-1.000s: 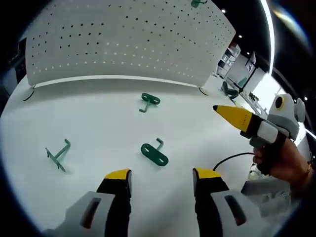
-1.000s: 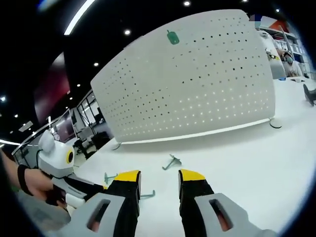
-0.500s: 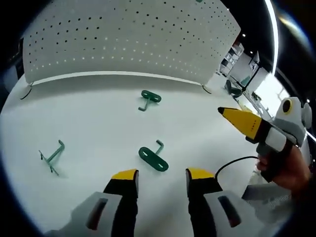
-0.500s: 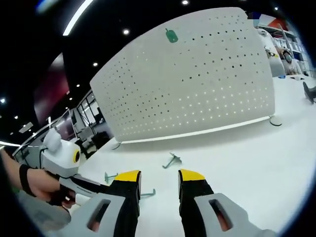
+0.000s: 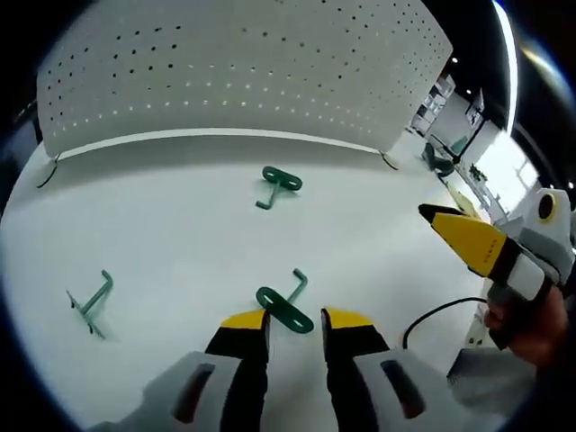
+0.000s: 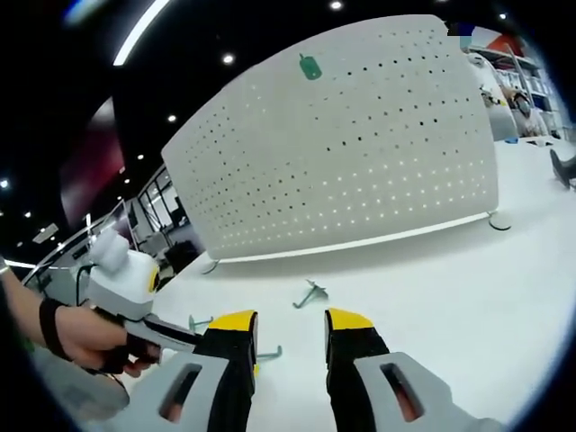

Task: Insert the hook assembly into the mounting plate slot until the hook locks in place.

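The white pegboard (image 5: 234,81) stands upright at the back of the table, and a green hook (image 6: 310,66) hangs near its top edge. Three green hook assemblies lie on the table: one in the middle (image 5: 281,183), one at the left (image 5: 90,301), and a nearer one (image 5: 284,309). My left gripper (image 5: 295,320) is open with its jaws drawn close on either side of that nearest hook's plate. My right gripper (image 6: 291,322) is open with nothing between its fingers. Its yellow fingertip (image 5: 463,241) shows at the right of the left gripper view.
The white table (image 5: 180,234) reaches from the pegboard to both grippers. A hand (image 6: 85,337) grips the left gripper's handle. A black cable (image 5: 432,313) loops beside the right gripper. Office shelves (image 6: 531,90) stand beyond the pegboard's right end.
My left gripper's jaws have narrowed steadily and moved forward onto the nearest hook's plate. The right gripper's jaws keep the same gap.
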`<state>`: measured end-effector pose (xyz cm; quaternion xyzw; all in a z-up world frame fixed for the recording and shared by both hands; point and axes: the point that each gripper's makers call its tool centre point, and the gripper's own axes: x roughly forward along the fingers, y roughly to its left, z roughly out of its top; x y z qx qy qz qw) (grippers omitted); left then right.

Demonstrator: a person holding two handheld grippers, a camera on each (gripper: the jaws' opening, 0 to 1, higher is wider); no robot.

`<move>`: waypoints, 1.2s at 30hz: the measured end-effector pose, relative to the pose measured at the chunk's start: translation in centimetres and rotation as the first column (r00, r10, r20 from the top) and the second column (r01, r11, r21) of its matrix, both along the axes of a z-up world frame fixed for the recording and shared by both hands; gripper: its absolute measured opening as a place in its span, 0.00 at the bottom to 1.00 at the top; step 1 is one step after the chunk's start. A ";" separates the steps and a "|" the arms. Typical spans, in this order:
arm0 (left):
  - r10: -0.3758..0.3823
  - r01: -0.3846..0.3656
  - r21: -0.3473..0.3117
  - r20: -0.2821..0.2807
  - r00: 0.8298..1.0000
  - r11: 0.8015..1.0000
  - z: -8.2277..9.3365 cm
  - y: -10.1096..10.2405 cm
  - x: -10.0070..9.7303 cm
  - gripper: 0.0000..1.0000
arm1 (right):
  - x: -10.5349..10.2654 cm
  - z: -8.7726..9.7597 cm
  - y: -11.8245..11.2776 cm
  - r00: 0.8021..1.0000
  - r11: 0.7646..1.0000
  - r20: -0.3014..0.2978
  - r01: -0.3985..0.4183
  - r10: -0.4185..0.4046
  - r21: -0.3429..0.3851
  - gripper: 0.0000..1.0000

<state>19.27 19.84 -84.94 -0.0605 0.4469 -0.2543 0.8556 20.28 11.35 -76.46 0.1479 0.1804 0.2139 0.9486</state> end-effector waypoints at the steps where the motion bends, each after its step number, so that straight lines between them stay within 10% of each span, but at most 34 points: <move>1: -0.003 0.003 0.013 0.003 1.000 1.000 -0.1 0.2 0.1 0.19 | 0.0 0.0 -0.1 1.000 1.000 0.000 0.003 -0.003 0.002 0.29; 17: -0.113 0.101 0.122 0.097 0.989 0.987 -0.2 0.3 0.8 0.17 | 0.1 0.1 -0.2 1.000 1.000 0.000 0.009 -0.009 0.006 0.29; 36: -0.118 0.109 0.089 0.102 0.988 0.990 0.2 0.3 0.5 0.04 | -0.1 -0.1 0.1 1.000 1.000 -0.008 -0.003 0.003 0.005 0.28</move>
